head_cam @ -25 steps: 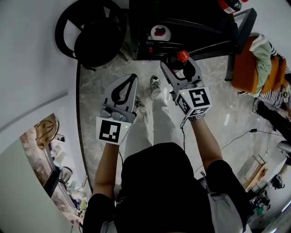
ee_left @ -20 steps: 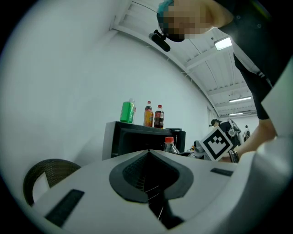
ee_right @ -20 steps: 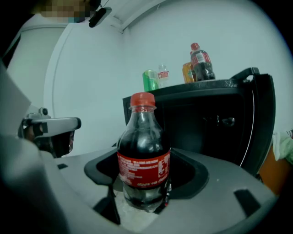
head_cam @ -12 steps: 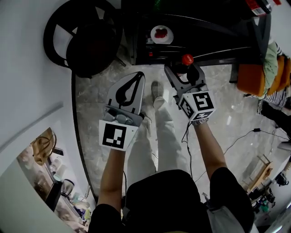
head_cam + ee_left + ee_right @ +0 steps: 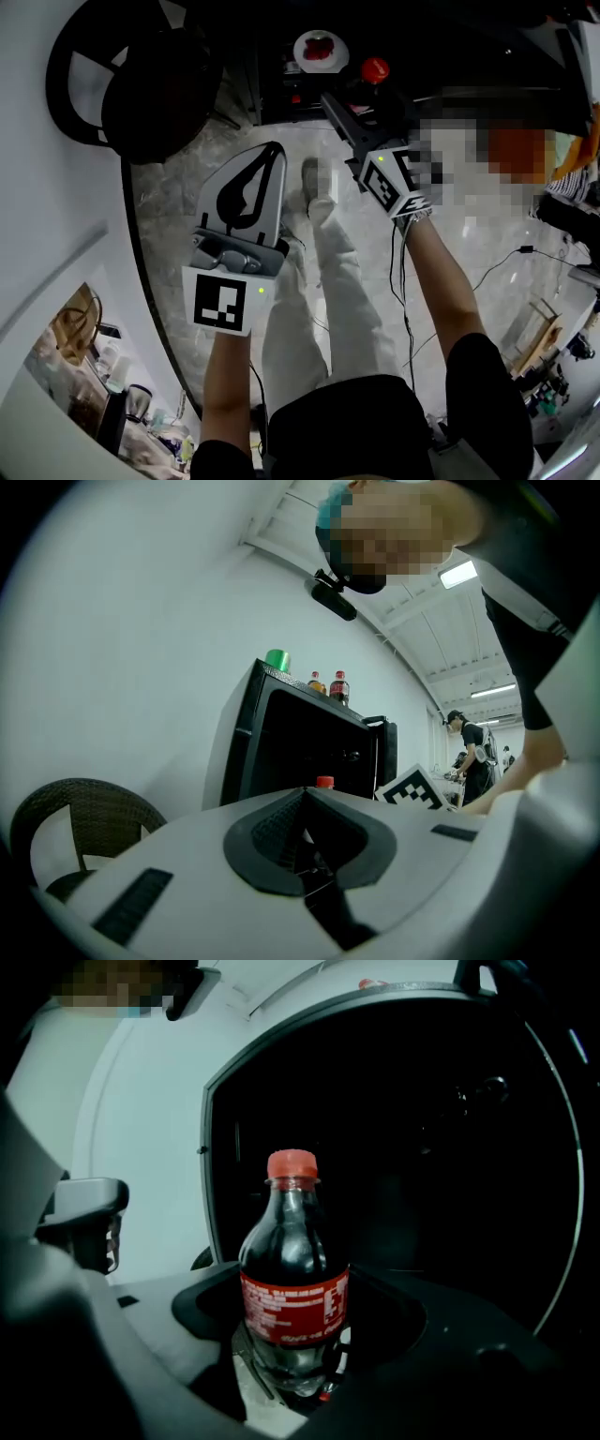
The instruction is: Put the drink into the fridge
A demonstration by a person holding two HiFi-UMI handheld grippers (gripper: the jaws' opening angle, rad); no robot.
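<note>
- We stand facing a black fridge [image 5: 208, 1194], a gripper in each hand. Its dark opening fills most of the right gripper view.
- The right gripper [image 5: 361, 111] is clamped on a cola bottle [image 5: 293, 1269] with a red cap. The jaws press its lower body beneath the red label, and it stands upright.
- Over the last second this gripper has reached forward. In the head view the cap now shows against the fridge's dark front, no longer at the edge of the marble floor [image 5: 164, 197].
- We judge the carry nearly finished. The bottle must still pass inside, be set on a shelf and be let go.
- The left gripper [image 5: 305, 797] is clenched on nothing, its tips meeting. It is held back over the floor beside our legs.
- Two more bottles [image 5: 339, 686] stand on the fridge's top, near its front edge.
</note>
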